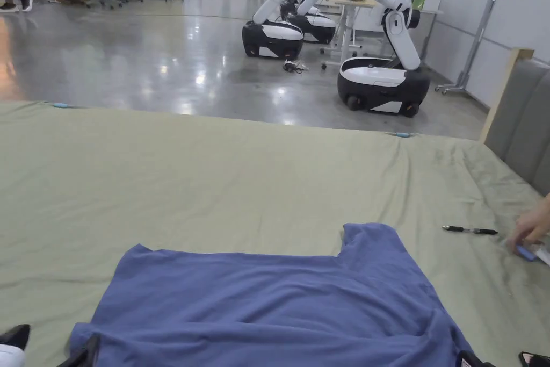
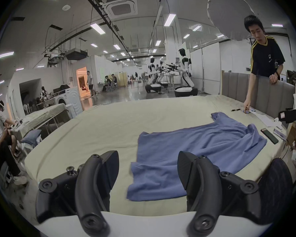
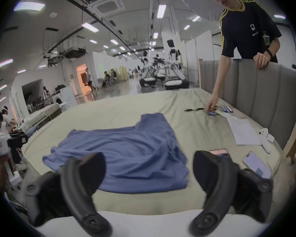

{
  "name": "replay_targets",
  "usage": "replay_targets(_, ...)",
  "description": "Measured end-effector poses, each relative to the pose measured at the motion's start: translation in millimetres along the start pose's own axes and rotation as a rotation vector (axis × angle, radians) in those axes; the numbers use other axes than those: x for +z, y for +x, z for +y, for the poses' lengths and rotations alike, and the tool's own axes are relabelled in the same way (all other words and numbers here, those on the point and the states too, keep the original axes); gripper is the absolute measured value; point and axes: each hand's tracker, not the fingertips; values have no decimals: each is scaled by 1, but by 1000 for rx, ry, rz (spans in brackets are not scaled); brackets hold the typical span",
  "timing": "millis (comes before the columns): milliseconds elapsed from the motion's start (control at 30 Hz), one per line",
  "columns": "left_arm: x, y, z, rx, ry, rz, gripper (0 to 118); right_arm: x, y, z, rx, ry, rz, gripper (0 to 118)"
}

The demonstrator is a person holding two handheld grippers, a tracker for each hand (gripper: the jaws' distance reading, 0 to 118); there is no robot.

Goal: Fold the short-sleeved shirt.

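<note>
Both grippers, left [image 2: 148,169] and right [image 3: 149,170], hover jaws spread and empty at the bed's [image 1: 215,169] near edge. Blue shirt [image 1: 279,309] lies spread, rumpled, unfolded; every fold looks still to do.

Blue shirt [image 2: 195,148] flat on bed [image 2: 101,131], left claw [image 2: 148,163] open

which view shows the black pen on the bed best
The right gripper view: the black pen lies whole and unobstructed beside another person's hand. The head view also shows it whole, but thin. In the left gripper view it is a tiny dark mark.
</note>
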Motion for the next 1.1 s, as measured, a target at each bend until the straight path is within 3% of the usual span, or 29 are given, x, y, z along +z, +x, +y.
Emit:
replay_targets(33, -2, 4, -1, 14, -31, -45, 51, -1, -3, -3, -10, 8, 12, 67)
replay_targets(67, -8, 8, -5, -5, -74, -81, 11, -4, -6, -5, -25, -2, 26, 31)
replay_targets(100, -11, 14, -6, -34, -99, -48, 4, -10, -9, -7, -25, -13, 19, 1)
replay_targets(133, -11, 19, -9, -77, -80, -6, 4, -11, -13, -10, -18, -9, 1, 1)
replay_targets(200, -17, 17, -15, -43, -102, -83, 4, -13, -15, -12, -8, -31, 46, 1)
replay_targets(500, -59, 6, -8, -65, -153, -72, 4, -15, -25, -18, 25, -66, 74, 1)
replay_targets(667, -141, -20, 14, -71, -226, -44, 4, -11, -31, -19, 32, -95, 74, 1)
replay_targets(800, -228, -45, 31, 90, -383, -65, 4, -2, -27, -20, -3, -96, 90, 1)
replay_targets(967, -321, -57, 41, 129, -532, -16, 4, -2, -26, -25, -7, -116, 61, 1)
replay_targets(1000, -333, -59, 43, 148, -531, 10, 10, -3, -26, -25, -7, -120, 58, 1)
replay_targets(1067, -350, -53, 48, 103, -534, -2, 63, -2, -27, -26, -10, -127, 47, 1)
replay_targets(1100, -355, -51, 49, 75, -534, 21, 77, -2, -27, -27, -11, -128, 41, 1)
